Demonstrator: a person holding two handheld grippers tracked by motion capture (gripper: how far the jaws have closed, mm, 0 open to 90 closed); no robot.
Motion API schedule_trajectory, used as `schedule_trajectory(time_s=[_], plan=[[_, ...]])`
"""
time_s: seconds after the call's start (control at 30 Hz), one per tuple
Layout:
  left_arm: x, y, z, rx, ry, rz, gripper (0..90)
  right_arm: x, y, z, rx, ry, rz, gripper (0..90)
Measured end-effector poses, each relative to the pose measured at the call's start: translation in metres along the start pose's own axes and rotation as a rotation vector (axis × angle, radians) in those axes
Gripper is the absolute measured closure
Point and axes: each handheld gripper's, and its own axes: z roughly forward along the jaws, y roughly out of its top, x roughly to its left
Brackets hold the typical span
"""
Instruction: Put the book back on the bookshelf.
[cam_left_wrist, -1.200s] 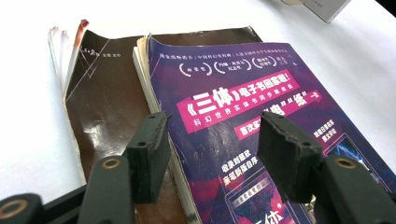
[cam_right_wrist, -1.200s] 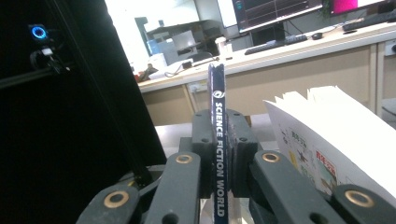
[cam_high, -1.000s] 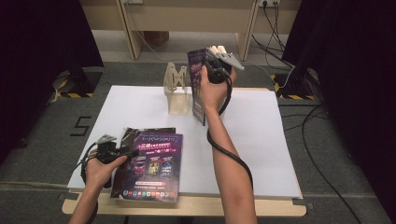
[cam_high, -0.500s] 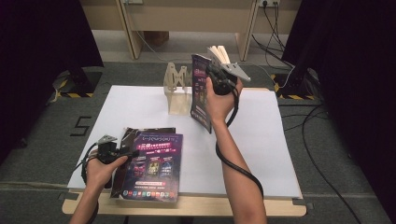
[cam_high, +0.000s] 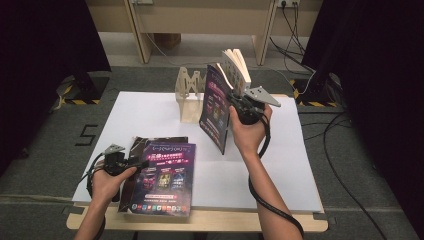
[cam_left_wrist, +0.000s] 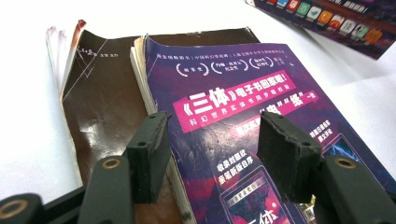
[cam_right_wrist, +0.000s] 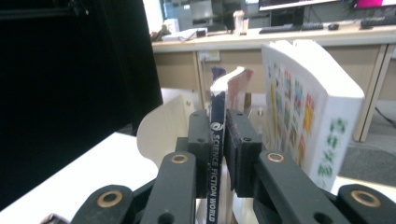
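My right gripper (cam_high: 233, 100) is shut on a purple-covered magazine (cam_high: 214, 107) and holds it upright above the table, just right of a wooden rack (cam_high: 190, 97). Its jaws have just been opening a little, and the pads still clamp the spine (cam_right_wrist: 215, 140). Pale pages (cam_high: 236, 65) fan out at the top. A thick pale block of pages (cam_right_wrist: 308, 107) stands close on the right of the jaws. My left gripper (cam_high: 134, 163) rests open at the table's near left. Its fingertips (cam_left_wrist: 285, 140) hover over a purple book (cam_left_wrist: 243, 102) that lies on a brown book (cam_left_wrist: 102, 102).
A white sheet (cam_high: 280, 165) covers the wooden table. The rack's pale curved wall (cam_right_wrist: 161, 126) rises just behind my right jaws. Black curtains hang at both sides, cables run over the floor at the right, and a wooden desk (cam_high: 200, 20) stands beyond the table.
My right hand has carried the magazine to the right and a little nearer, away from the rack, and tilted it. The left hand and the books under it have stayed put.
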Motion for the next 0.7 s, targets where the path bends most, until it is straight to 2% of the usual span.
schedule_trajectory(time_s=[0.17, 0.3, 0.7], plan=[[-0.001, 0.000, 0.000, -0.004, -0.006, 0.001, 43.0, -0.002, -0.007, -0.009, 0.014, -0.003, -0.016, 83.1], [0.000, 0.001, -0.001, -0.007, -0.006, 0.000, 43.0, -0.004, -0.010, -0.010, 0.031, -0.009, -0.012, 83.0], [0.002, 0.001, -0.003, -0.009, -0.004, -0.003, 42.9, -0.004, -0.011, -0.003, 0.057, 0.035, 0.041, 78.5]])
